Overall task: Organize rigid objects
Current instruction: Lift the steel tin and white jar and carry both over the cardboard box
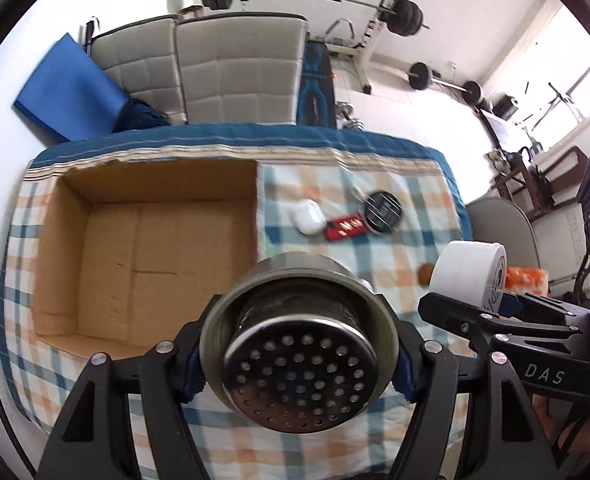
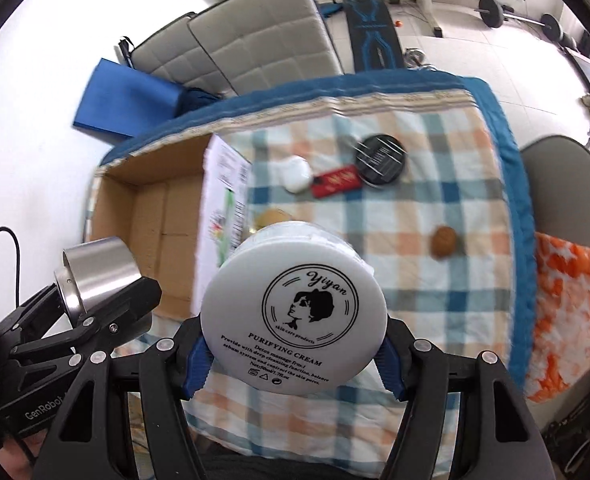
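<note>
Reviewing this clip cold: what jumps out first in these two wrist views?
Each gripper holds something close to its lens: the left gripper clamps a perforated steel strainer cup, the right gripper a white cream jar. Behind them an empty cardboard box sits on the left of the checked tablecloth.

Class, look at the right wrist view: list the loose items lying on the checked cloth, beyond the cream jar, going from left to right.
White earbud case → red flat packet → black round tin → brown nut-like ball.
</note>
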{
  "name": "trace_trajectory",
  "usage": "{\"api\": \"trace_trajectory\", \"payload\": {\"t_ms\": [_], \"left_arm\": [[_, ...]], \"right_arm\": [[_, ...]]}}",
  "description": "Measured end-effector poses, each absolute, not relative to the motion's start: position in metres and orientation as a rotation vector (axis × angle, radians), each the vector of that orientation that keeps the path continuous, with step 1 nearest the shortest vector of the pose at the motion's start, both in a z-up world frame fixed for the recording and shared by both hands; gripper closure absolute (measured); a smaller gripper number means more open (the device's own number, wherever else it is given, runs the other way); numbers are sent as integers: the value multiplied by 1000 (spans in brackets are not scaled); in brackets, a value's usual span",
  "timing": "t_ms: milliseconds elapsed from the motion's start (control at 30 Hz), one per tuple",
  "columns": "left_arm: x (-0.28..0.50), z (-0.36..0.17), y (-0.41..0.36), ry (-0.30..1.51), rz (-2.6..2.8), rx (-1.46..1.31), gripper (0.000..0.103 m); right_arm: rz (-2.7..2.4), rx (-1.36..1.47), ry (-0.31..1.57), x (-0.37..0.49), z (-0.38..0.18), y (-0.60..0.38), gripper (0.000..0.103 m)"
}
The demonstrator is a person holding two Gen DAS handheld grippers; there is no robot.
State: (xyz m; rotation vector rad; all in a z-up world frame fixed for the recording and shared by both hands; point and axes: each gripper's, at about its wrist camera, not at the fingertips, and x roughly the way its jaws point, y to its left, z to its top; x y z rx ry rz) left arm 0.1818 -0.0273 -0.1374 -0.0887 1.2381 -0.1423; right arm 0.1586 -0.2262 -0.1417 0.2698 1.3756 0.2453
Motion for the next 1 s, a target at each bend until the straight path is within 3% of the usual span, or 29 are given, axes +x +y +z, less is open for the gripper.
{"api": "trace_trajectory", "payload": {"t_ms": [267, 500, 733, 1000], "left_arm": [[251, -168, 88, 1294, -99, -107, 34], [303, -231, 159, 1406, -115, -149, 34], [319, -290, 178, 1522, -174, -231, 34], [329, -336, 168, 1620, -236, -286, 34]], "right_arm": [[276, 281, 1421, 226, -168, -111, 34], [253, 242, 1481, 284, -239, -16, 34], [220, 211, 1531, 304, -292, 24, 34], [211, 44, 1532, 311, -311, 60, 34]]}}
